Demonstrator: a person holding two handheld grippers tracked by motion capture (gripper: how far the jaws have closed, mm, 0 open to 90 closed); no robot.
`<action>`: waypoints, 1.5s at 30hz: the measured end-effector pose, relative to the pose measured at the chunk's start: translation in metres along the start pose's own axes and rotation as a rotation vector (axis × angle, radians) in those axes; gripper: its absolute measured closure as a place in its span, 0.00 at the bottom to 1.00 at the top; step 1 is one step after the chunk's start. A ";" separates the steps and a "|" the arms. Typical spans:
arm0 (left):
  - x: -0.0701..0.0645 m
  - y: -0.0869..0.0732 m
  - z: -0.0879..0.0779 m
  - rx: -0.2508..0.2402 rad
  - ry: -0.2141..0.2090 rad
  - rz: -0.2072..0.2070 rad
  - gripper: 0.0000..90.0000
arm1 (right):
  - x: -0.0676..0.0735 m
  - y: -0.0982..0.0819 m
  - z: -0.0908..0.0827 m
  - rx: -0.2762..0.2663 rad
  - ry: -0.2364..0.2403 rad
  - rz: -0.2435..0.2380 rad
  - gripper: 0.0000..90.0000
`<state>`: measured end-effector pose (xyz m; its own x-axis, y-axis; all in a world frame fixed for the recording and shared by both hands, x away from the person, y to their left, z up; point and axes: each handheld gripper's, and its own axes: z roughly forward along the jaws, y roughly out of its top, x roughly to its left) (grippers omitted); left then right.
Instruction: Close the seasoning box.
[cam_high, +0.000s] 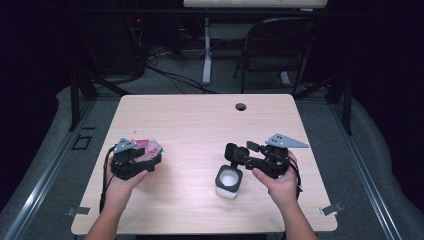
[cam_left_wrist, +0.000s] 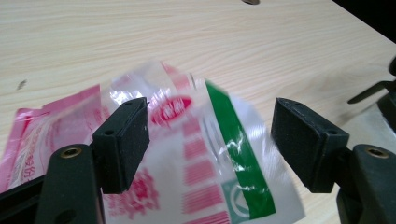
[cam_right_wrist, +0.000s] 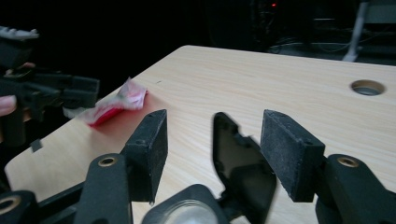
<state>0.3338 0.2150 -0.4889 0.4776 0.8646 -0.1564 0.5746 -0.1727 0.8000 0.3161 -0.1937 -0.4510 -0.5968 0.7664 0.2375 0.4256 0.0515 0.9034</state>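
Table (cam_high: 200, 125) takes mid frame in the high view, wood top, bare but for two items.

Jar (cam_high: 229, 182), square, white inside, lower centre-right; its black flip lid (cam_right_wrist: 243, 161) stands up between the right gripper's (cam_high: 235, 152) jaws, which are spread and gripping nothing.

Packet (cam_high: 147, 149), red, white and green film, centre-left. In the left gripper view it lies between and under the left gripper's (cam_left_wrist: 210, 140) jaws, which are released, not pinching.

Judgement: packet goes to the jar. Close the left jaws on the packet's top edge, not the slack middle; film will slip. Keep the lid held back and the jar steady before lifting over.
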 end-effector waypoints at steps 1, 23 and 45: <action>-0.003 -0.001 0.002 0.006 -0.001 0.015 0.31 | -0.003 0.000 -0.001 -0.002 -0.014 0.001 0.46; -0.018 -0.008 0.015 0.055 -0.032 0.060 0.32 | -0.023 -0.011 0.007 0.066 0.012 0.037 0.67; -0.007 -0.010 0.007 0.046 -0.012 0.026 0.33 | -0.025 -0.005 0.002 0.110 -0.007 -0.073 0.92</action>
<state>0.3295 0.2074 -0.5000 0.5008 0.8537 -0.1429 0.5915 -0.2171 0.7765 0.3304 -0.2113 -0.4618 -0.6245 0.7624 0.1698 0.4538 0.1772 0.8733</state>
